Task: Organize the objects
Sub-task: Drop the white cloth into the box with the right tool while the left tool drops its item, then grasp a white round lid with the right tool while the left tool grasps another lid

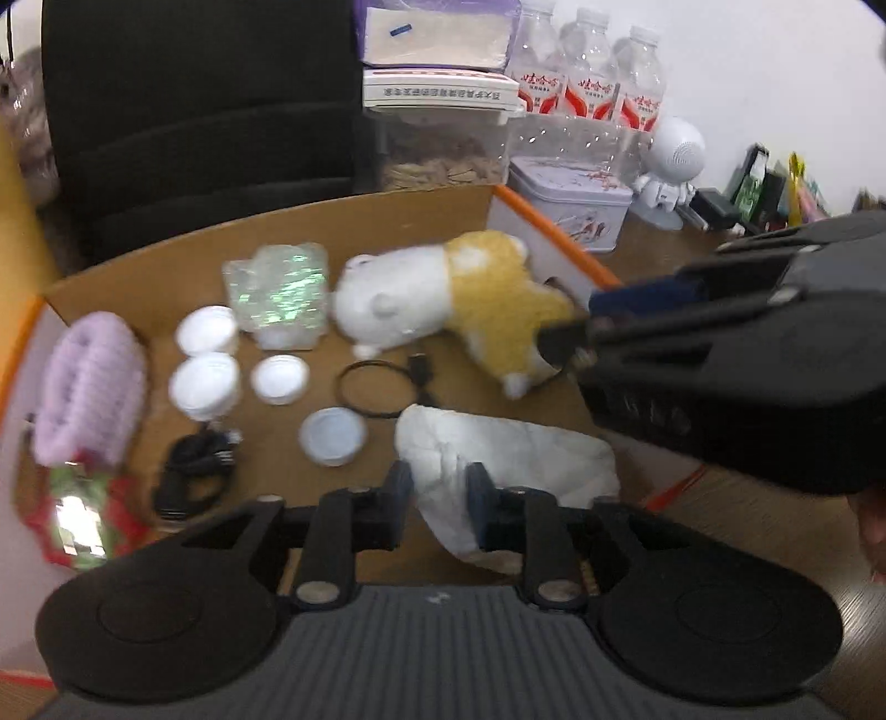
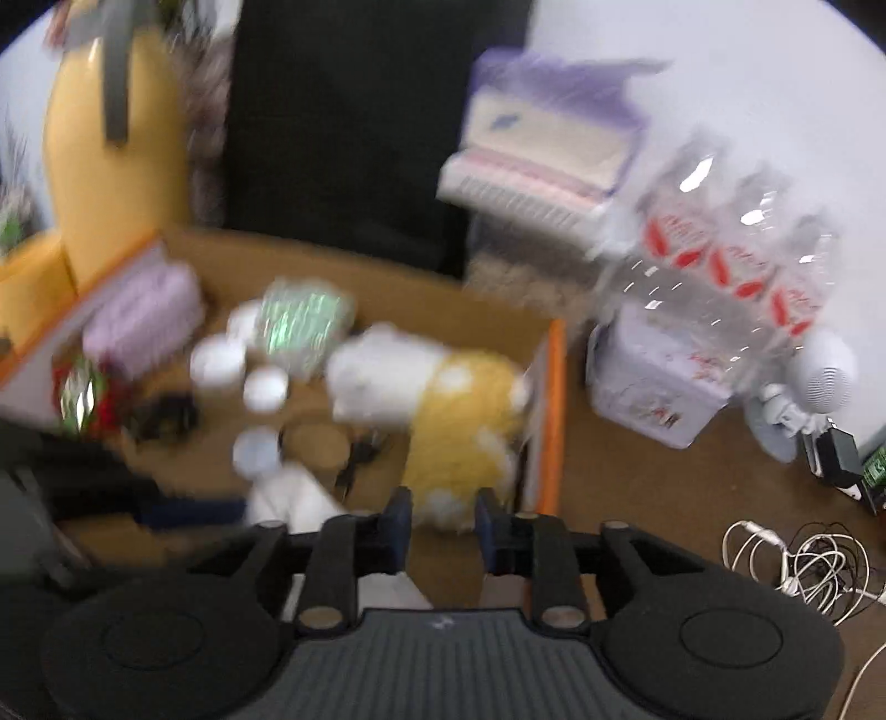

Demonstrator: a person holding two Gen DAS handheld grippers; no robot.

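A shallow cardboard box (image 1: 138, 260) with orange edges holds a white and yellow plush toy (image 1: 443, 293), a crumpled white cloth (image 1: 515, 459), several white lids (image 1: 206, 331), a shiny wrapped packet (image 1: 279, 293), a lilac knitted piece (image 1: 88, 382), black cables (image 1: 194, 471) and a red-green foil item (image 1: 77, 520). My left gripper (image 1: 440, 512) is open with the cloth's edge between its fingers. My right gripper (image 2: 443, 523) is open just over the plush toy's (image 2: 443, 410) feet; in the left wrist view (image 1: 576, 332) it reaches in from the right beside the toy.
Behind the box stand a black chair (image 1: 194, 111), stacked boxes (image 1: 437, 50), water bottles (image 1: 592, 72), a tin (image 1: 570, 194) and a white robot figure (image 1: 673, 166). White cables (image 2: 803, 559) lie on the brown desk to the right. A yellow object (image 2: 111, 166) stands at the left.
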